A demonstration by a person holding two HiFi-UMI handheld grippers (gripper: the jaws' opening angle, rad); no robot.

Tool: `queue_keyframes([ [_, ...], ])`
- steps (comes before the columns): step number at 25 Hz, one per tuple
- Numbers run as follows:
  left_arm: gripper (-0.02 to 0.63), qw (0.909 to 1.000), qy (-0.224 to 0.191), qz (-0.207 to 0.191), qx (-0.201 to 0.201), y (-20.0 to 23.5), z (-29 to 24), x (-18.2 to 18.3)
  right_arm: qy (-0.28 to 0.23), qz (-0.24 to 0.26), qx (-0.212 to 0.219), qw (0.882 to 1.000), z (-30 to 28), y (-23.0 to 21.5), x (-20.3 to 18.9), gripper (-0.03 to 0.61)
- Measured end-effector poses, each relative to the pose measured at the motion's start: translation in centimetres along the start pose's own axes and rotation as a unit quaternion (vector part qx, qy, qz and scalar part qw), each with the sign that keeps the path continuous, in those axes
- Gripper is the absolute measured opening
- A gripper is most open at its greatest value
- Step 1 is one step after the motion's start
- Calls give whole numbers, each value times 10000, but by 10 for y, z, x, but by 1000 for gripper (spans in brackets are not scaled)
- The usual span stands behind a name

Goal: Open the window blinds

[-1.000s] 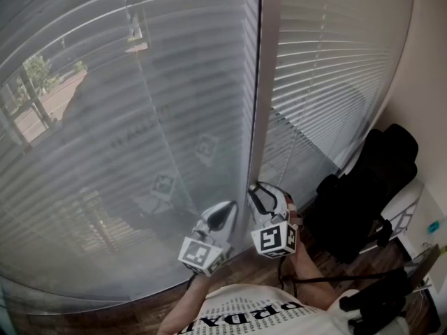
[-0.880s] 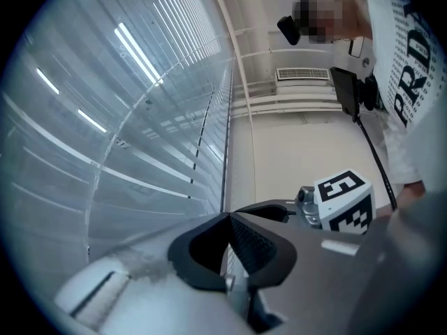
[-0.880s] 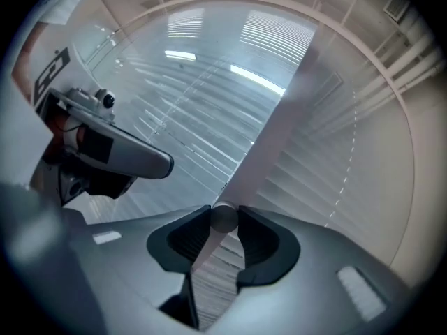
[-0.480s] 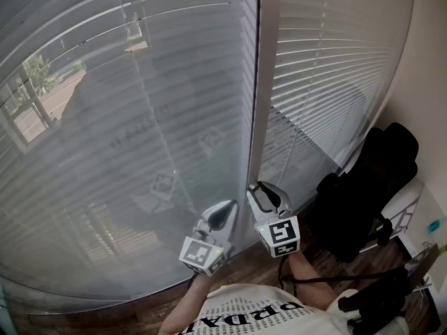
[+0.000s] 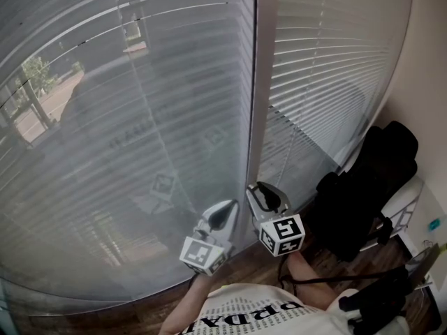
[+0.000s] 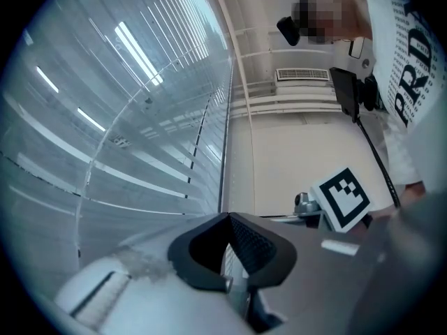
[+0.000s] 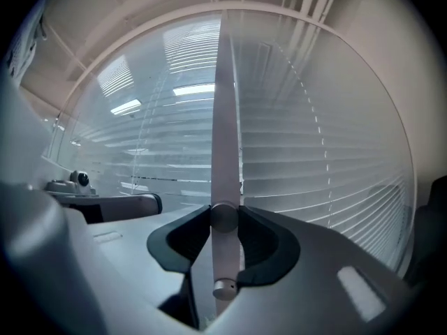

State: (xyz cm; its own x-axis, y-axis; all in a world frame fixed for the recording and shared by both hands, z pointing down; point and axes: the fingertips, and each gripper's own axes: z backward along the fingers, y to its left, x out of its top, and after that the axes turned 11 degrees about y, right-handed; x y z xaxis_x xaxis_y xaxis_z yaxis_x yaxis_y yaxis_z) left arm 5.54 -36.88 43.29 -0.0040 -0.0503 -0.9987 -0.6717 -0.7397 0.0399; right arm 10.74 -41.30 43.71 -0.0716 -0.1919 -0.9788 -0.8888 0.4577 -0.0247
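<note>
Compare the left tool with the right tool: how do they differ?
The right tool is closed on the blind's wand; the left tool has its jaws together, nothing seen between them. The right tool sits before the window post, the left tool before the left blind. Both carry marker cubes.

To your right a black padded office chair (image 5: 363, 194) stands on dark wooden plank floor (image 5: 126, 313) beside the plain cream wall (image 5: 427, 75) (daylight outside).
</note>
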Motion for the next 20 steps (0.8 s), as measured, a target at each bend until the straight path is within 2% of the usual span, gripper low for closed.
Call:
queue_keyframes([
  [3,-8,9997,-163,151,-26,-2,-1,10,10,-81,8,10000,0,-1,0,132],
  [6,-8,10000,-36,69,31,0,0,7,14,-121,7,9999,0,0,0,132],
  [10,-8,10000,-34,66,34,0,0,8,17,177,-95,9998,0,0,1,133],
  [14,-8,9999,-126,-19,11,-1,1,10,193,1305,-352,9906,3,7,5,137],
  [18,-8,9994,-320,-105,106,-4,0,23,403,2792,-646,9572,3,14,10,156],
  [20,-8,9988,-363,-246,196,-5,-1,26,518,3171,-697,9444,1,14,7,160],
])
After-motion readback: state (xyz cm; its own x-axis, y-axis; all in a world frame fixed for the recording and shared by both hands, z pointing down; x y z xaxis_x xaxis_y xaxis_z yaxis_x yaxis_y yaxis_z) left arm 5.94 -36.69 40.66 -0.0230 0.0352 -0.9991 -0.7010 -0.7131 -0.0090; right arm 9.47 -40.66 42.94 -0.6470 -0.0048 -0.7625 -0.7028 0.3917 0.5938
